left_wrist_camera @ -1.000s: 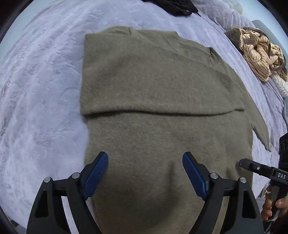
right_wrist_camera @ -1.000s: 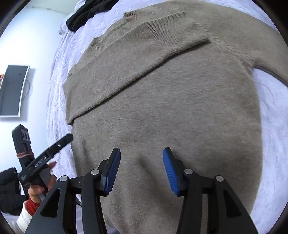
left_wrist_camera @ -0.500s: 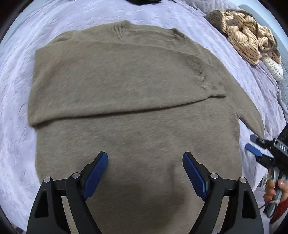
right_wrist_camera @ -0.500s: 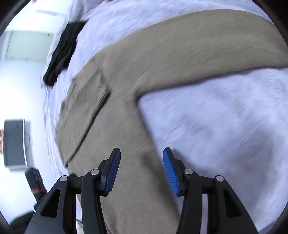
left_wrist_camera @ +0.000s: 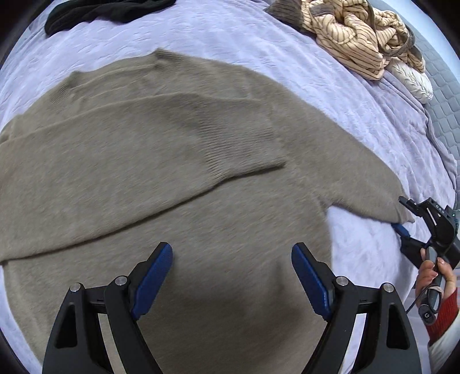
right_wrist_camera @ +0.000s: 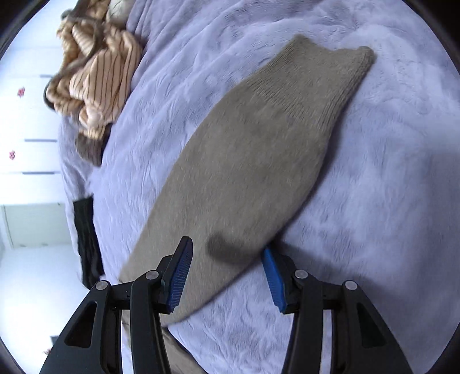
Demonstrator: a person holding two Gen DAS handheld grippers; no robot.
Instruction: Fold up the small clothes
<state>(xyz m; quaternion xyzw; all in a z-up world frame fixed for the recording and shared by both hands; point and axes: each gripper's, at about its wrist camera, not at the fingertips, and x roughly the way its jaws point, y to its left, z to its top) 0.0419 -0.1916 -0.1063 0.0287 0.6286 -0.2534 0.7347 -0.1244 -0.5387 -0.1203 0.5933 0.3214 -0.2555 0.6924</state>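
Taupe knit sweater [left_wrist_camera: 178, 184] spread flat on the lilac bed cover [left_wrist_camera: 258, 43], filling most of the left wrist view, neckline toward the far edge of the bed. One sleeve [left_wrist_camera: 161, 143] folded across the chest, its ribbed cuff ending near the middle of the body. Other sleeve [right_wrist_camera: 258, 149] stretched out straight over the cover toward the right edge of the bed, cuff at its far end.

Left claw [left_wrist_camera: 233, 276] hanging above the lower part of the sweater body, pointing steeply down, blue pads spread wide, nothing between them but the knit below. No contact with the fabric to be made out.

Right claw [right_wrist_camera: 227, 276] angled down over the outstretched sleeve, rolled so the bed runs slantwise across its view. Pads apart at a middling gap, straddling the near part of the sleeve, one pad over the knit, the other beside the sleeve's edge over bare cover. Not pressing on the cloth; its shadow dark on the sleeve just ahead. Seen from the left wrist camera at the right border [left_wrist_camera: 402, 214], by the cuff end of the sleeve, gripped by a hand [left_wrist_camera: 434, 273] in a red cuff over a white sleeve, fingers wrapped round the handle.

Crumpled striped tan garment [left_wrist_camera: 353, 31] heaped at the far right corner of the bed, a pale quilted piece [left_wrist_camera: 414, 80] just beside it. Black garment [left_wrist_camera: 103, 11] lying at the far left edge of the bed, well apart from the sweater.
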